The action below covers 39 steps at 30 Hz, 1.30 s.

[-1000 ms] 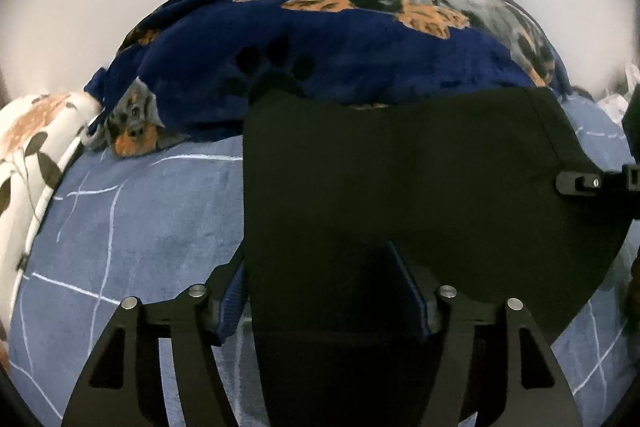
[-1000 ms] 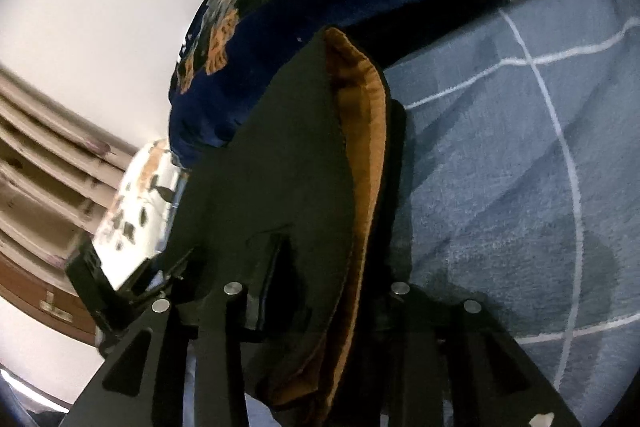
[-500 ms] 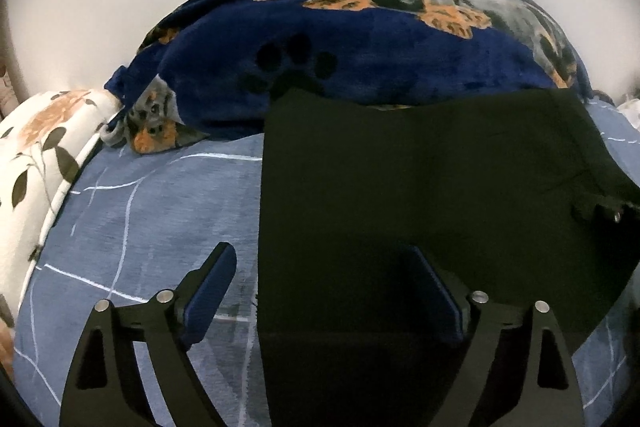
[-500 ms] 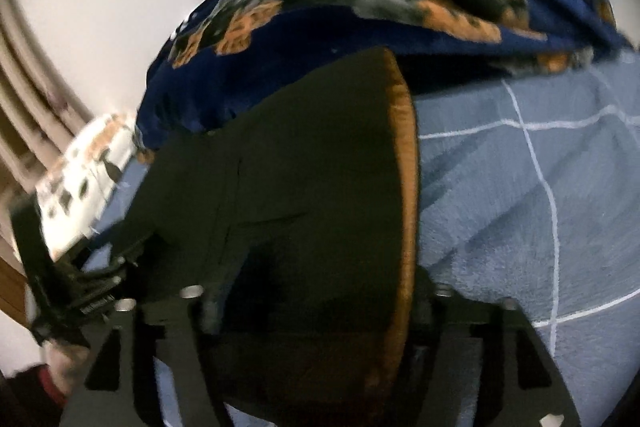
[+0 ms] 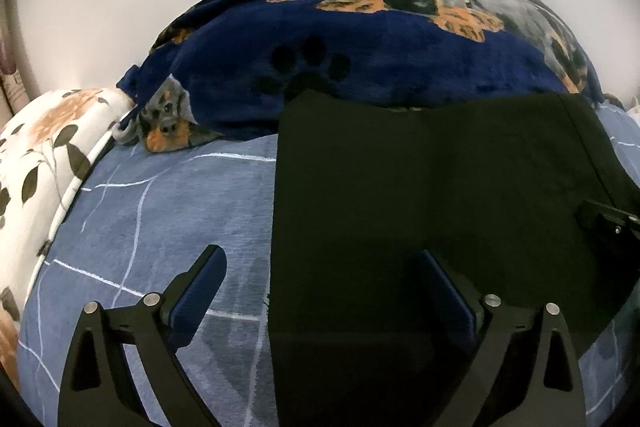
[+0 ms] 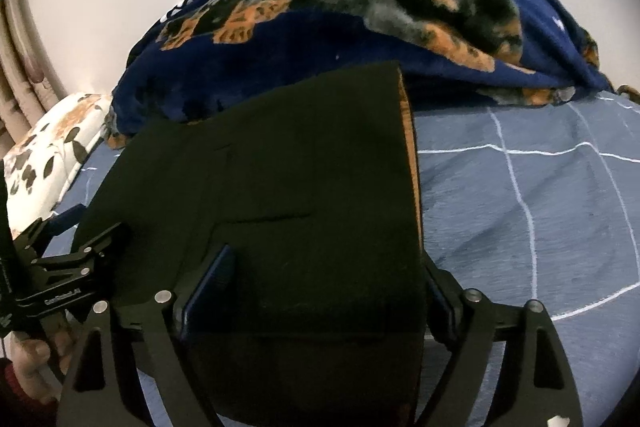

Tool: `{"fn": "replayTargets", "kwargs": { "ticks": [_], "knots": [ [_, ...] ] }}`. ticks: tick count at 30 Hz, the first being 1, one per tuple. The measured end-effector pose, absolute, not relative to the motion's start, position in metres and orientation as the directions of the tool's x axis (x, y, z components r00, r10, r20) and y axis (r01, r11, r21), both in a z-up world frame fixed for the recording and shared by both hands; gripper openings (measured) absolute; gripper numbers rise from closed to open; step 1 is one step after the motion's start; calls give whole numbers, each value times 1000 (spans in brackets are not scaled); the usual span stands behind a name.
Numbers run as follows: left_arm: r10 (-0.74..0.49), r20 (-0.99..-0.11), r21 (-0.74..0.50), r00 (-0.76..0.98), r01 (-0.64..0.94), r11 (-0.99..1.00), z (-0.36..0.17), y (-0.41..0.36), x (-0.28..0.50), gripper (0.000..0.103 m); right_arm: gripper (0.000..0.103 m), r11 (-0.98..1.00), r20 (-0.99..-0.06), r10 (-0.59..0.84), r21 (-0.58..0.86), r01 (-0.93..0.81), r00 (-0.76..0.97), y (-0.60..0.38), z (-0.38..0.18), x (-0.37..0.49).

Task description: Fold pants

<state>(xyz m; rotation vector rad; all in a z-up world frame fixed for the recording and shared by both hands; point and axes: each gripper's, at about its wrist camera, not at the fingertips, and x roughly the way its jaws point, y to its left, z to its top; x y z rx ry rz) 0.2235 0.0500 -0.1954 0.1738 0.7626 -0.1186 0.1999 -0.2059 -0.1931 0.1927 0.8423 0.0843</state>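
Note:
The black pants (image 5: 420, 195) lie folded flat on the blue checked bedsheet (image 5: 168, 219). In the right wrist view the pants (image 6: 288, 195) show an orange-brown lining along their right edge. My left gripper (image 5: 324, 287) is open, its fingers astride the pants' left edge near the front. My right gripper (image 6: 320, 291) is open, its fingers spread over the pants' right part, the cloth lying between them. Each gripper shows in the other's view: the right one (image 5: 608, 223) at the right, the left one (image 6: 68, 287) at the left.
A navy dog-print blanket (image 5: 360, 59) is heaped behind the pants, touching their far edge. A white floral pillow (image 5: 44, 155) lies at the left. A white wall rises behind. Bare sheet (image 6: 520, 207) stretches right of the pants.
Both grippers opened and let go of the pants, which now lie flat. The right gripper swung level, so the pants no longer hang tilted in its view.

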Motion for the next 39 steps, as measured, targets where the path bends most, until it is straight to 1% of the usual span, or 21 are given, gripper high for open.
{"fn": "replayTargets", "kwargs": {
  "ticks": [4, 13, 16, 18, 19, 20, 22, 25, 26, 29, 33, 35, 38, 39],
  "knots": [
    [-47, -697, 95, 715, 157, 983, -195, 54, 225, 96, 85, 984, -730, 118, 176, 18, 673, -205, -191, 198],
    [-24, -684, 109, 729, 134, 985, -192, 54, 223, 96, 88, 991, -739, 71, 129, 37, 670, -202, -191, 201],
    [23, -662, 125, 749, 80, 989, -187, 59, 218, 96, 92, 994, -745, 37, 98, 55, 666, -200, -191, 202],
    [69, -660, 147, 748, 38, 988, -181, 62, 212, 96, 92, 996, -749, -21, 43, 80, 662, -197, -188, 199],
    [65, -651, 134, 756, 30, 991, -174, 64, 204, 96, 92, 996, -753, -43, 23, 91, 656, -195, -182, 195],
    [37, -623, 100, 781, 32, 994, -164, 67, 190, 96, 91, 995, -743, -36, 37, 95, 669, -194, -172, 186],
    [14, -563, 78, 826, 36, 996, -144, 69, 164, 98, 92, 992, -676, 6, 96, 80, 737, -193, -143, 156],
    [12, -479, 105, 878, 43, 994, -118, 63, 128, 103, 95, 989, -622, 46, 140, 53, 782, -192, -112, 111],
    [14, -450, 124, 893, 47, 991, -106, 59, 112, 103, 95, 987, -612, 59, 153, 45, 789, -192, -107, 100],
    [9, -417, 166, 909, 67, 984, -81, 50, 78, 103, 96, 982, -590, 79, 186, 40, 804, -195, -94, 62],
    [13, -395, 203, 919, 73, 977, -55, 41, 42, 103, 96, 971, -575, 96, 233, 50, 813, -202, -88, 22],
    [4, -364, 181, 931, 67, 981, -43, 43, 24, 103, 97, 966, -565, 91, 250, 65, 820, -205, -85, 3],
    [-33, -341, 106, 939, 73, 992, -22, 51, -3, 103, 97, 964, -542, 86, 257, 68, 836, -207, -76, -17],
    [-28, -332, 94, 943, 63, 994, -15, 54, -11, 103, 97, 964, -533, 86, 259, 66, 842, -207, -72, -23]
  ]
}}
